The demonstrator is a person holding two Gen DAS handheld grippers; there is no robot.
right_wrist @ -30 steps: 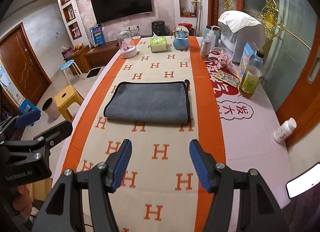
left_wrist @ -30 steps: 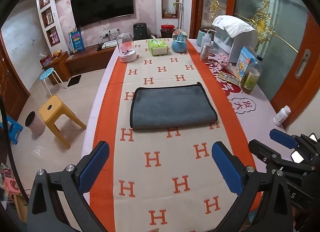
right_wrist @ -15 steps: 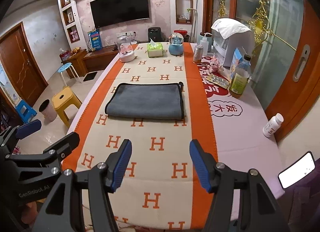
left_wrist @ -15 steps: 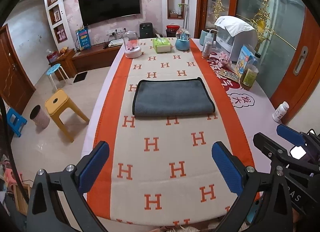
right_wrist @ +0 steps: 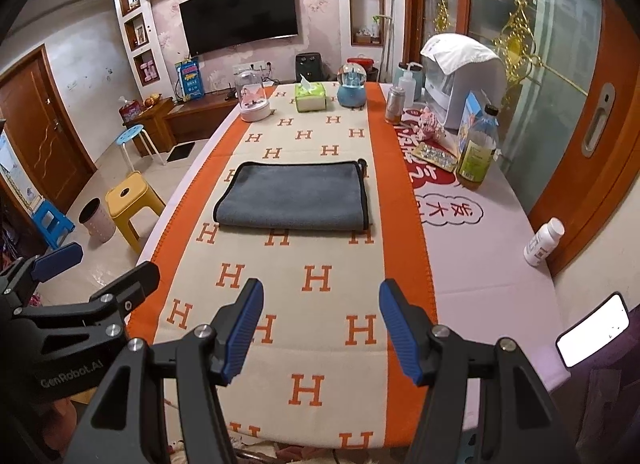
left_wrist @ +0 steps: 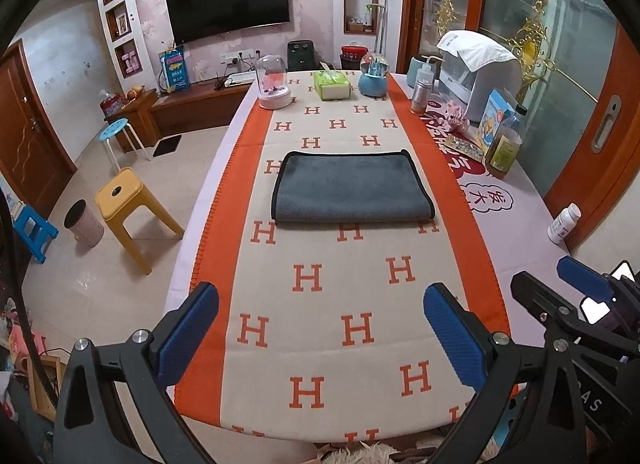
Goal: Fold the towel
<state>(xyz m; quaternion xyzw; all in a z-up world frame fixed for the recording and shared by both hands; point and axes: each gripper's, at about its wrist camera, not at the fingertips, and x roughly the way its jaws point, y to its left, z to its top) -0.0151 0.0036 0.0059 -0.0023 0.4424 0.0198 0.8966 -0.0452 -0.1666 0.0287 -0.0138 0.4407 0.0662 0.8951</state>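
Hovering above the near edge of the desk, the left tongs are spread wide and grip nothing. Ahead, in the middle of the H-patterned cloth, lies the grey towel, folded flat and well apart from both. The right tongs gape too, empty; a white bottle lies at the desk's right edge.

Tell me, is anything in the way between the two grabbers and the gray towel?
Nothing visible is. Only bare patterned table runner lies between the open left gripper, the open right gripper and the gray towel. The bottles and boxes stand off to the side.
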